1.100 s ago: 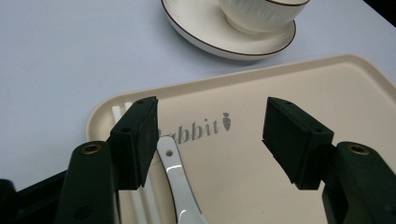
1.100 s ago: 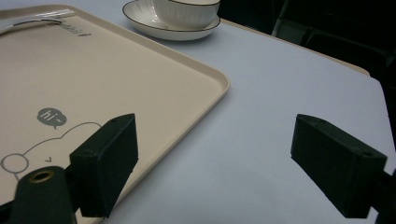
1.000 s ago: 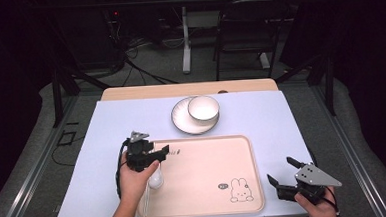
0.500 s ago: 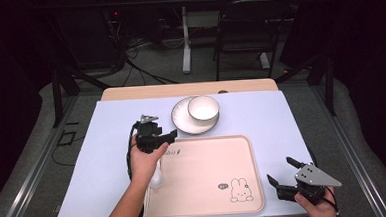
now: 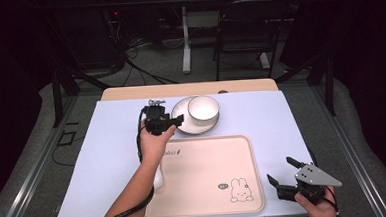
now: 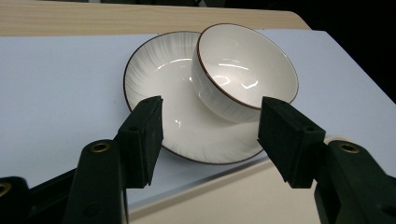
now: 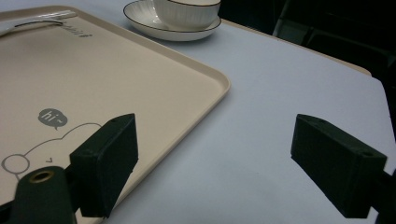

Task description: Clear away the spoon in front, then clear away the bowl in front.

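The white bowl [image 6: 245, 70] is seen sitting on the right part of a white ribbed plate [image 6: 163, 84], slightly tilted, both with a thin dark rim. The plate rests on the pale blue table cover [image 5: 107, 143], just beyond the far edge of the cream tray [image 5: 209, 172]. The left gripper [image 5: 174, 120] is held just beside the plate's left side, aimed at the bowl; its jaws are spread wide, have just been closing a little, and nothing is between the pads. In the left gripper view the bowl and plate are framed between the two black jaws, untouched. A white spoon [image 5: 158, 179] is partly hidden under the left forearm at the tray's left edge. The right gripper [image 5: 281, 180] is held near the tray's near right corner, beside the printed rabbit [image 5: 240, 190], its jaws wide apart over the bare cover, holding nothing.
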`<state>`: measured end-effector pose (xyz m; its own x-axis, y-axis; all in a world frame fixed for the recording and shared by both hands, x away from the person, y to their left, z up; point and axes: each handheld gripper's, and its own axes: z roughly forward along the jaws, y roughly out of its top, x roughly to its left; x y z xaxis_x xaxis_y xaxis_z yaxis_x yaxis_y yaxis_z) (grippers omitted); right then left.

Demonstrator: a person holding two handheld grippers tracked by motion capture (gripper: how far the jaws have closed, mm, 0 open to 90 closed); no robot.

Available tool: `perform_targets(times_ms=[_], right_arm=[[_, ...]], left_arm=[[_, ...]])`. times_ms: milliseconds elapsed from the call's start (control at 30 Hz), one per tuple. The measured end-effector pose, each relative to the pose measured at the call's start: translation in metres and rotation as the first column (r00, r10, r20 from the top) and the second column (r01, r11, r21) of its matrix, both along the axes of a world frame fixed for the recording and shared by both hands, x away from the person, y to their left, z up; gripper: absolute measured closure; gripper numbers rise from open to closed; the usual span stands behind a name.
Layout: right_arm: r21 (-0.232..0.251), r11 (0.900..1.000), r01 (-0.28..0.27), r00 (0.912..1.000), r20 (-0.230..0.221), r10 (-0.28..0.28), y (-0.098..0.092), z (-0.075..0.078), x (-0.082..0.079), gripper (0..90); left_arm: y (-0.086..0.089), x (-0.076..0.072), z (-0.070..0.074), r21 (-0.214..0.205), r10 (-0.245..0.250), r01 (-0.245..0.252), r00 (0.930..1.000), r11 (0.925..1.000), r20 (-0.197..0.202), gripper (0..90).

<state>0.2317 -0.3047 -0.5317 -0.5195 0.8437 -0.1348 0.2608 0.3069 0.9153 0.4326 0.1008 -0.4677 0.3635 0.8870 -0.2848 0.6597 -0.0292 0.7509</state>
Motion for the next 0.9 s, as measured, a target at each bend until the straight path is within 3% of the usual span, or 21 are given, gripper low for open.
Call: perform_targets(times_ms=[333, 533, 733, 900], right_arm=[[0.005, 1.0000, -0.003, 1.0000, 0.001, 0.003, 0.000, 0.000, 0.000, 14.5], [0.008, 1.0000, -0.002, 1.0000, -0.001, 0.002, -0.001, 0.000, 0.001, 14.4], [0.008, 1.0000, -0.005, 1.0000, 0.002, 0.005, 0.000, 0.001, 0.001, 14.4], [0.008, 1.0000, -0.005, 1.0000, 0.002, 0.005, 0.000, 0.001, 0.001, 14.4]], left_arm=[[-0.009, 0.024, 0.001, -0.001, 0.040, -0.040, 0.9988, 0.9992, -0.027, 40.2], [-0.014, 0.034, -0.004, 0.012, 0.058, -0.058, 0.9971, 0.9983, -0.048, 40.3], [-0.021, 0.042, -0.009, -0.014, 0.067, -0.069, 0.9952, 0.9975, -0.071, 40.5], [-0.030, 0.048, -0.015, -0.011, 0.069, -0.070, 0.9938, 0.9975, -0.087, 41.2]])
